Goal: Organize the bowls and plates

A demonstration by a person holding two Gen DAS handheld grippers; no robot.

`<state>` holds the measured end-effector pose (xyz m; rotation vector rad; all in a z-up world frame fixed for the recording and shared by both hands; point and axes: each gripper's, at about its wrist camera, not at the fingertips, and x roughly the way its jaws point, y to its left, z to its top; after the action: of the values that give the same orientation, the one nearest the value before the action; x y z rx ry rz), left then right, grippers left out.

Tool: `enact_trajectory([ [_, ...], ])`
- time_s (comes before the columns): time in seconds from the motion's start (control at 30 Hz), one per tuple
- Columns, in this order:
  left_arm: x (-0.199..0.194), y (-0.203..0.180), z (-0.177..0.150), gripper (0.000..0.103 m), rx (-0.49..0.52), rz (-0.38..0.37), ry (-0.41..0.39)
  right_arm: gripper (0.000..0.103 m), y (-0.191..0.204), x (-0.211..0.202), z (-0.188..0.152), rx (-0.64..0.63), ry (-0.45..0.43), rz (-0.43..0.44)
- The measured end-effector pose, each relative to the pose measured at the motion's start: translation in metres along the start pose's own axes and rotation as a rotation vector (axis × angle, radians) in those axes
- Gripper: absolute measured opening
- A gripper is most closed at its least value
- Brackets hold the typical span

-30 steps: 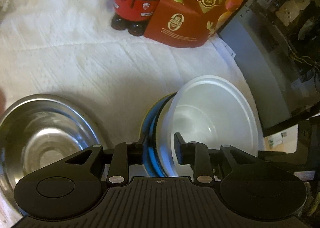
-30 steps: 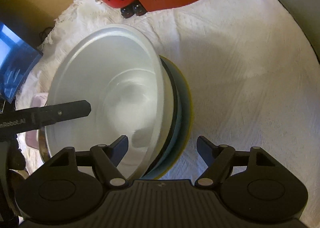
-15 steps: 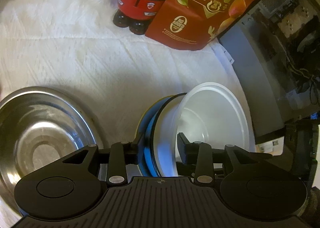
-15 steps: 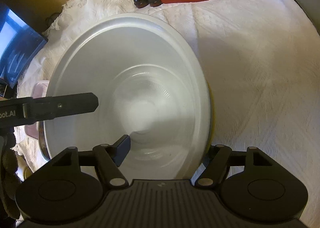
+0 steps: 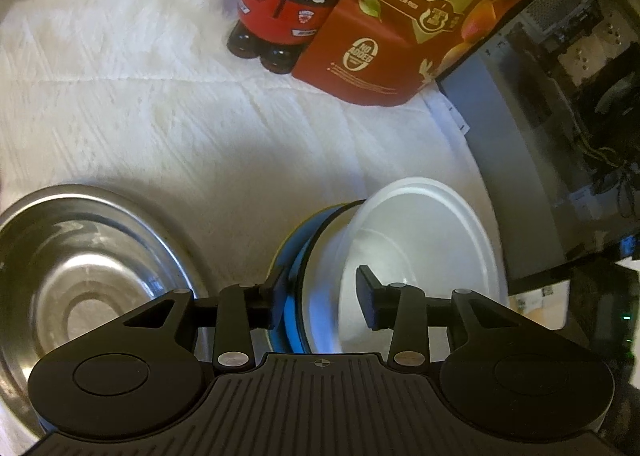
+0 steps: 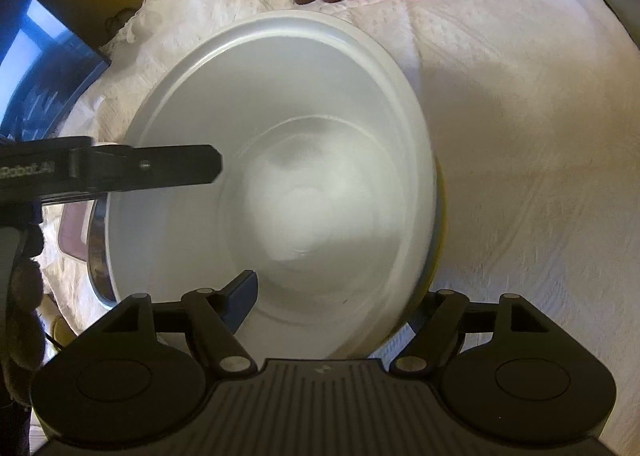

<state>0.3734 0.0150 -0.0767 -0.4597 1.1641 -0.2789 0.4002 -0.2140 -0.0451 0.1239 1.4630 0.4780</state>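
From my left wrist camera, my left gripper (image 5: 322,298) straddled the near edge of a nested stack: a white bowl (image 5: 424,240) sitting inside a blue bowl (image 5: 294,280). Its jaws had just been opening, and the pads stood off the stack with the rims between them, gripping nothing. A steel bowl (image 5: 92,268) sat just left of the stack on the white cloth (image 5: 180,115). Farther away stood a red toy figure (image 5: 286,3) and a red quail-egg box (image 5: 404,27).

From my right wrist camera, my right gripper (image 6: 336,308) spanned the near right rim of the same white bowl (image 6: 288,159). One finger sat inside the bowl and the other outside; I could not tell whether they pressed. My left gripper's finger (image 6: 160,169) reached in from the left.
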Motion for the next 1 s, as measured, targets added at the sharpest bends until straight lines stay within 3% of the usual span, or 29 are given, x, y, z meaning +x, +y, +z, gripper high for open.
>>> enact_trajectory([
  [0.1,-0.002,-0.003,-0.001,0.039,0.005,0.008,-0.01,0.072,-0.003,-0.005,0.002,-0.002,-0.028,-0.011],
  [0.3,-0.008,-0.01,-0.003,0.039,0.051,0.11,-0.051,0.072,-0.007,-0.021,0.011,-0.01,-0.108,-0.061],
  [0.53,-0.002,-0.011,-0.006,0.039,0.056,0.107,-0.024,0.057,-0.017,-0.012,0.016,0.023,-0.08,-0.057],
  [0.77,0.002,-0.012,-0.007,0.039,0.068,0.155,-0.021,0.056,-0.013,-0.014,0.017,0.02,-0.083,-0.049],
  [1.0,0.008,-0.006,-0.01,0.039,0.041,0.131,0.0,0.056,-0.013,-0.013,0.019,0.016,-0.063,-0.035],
])
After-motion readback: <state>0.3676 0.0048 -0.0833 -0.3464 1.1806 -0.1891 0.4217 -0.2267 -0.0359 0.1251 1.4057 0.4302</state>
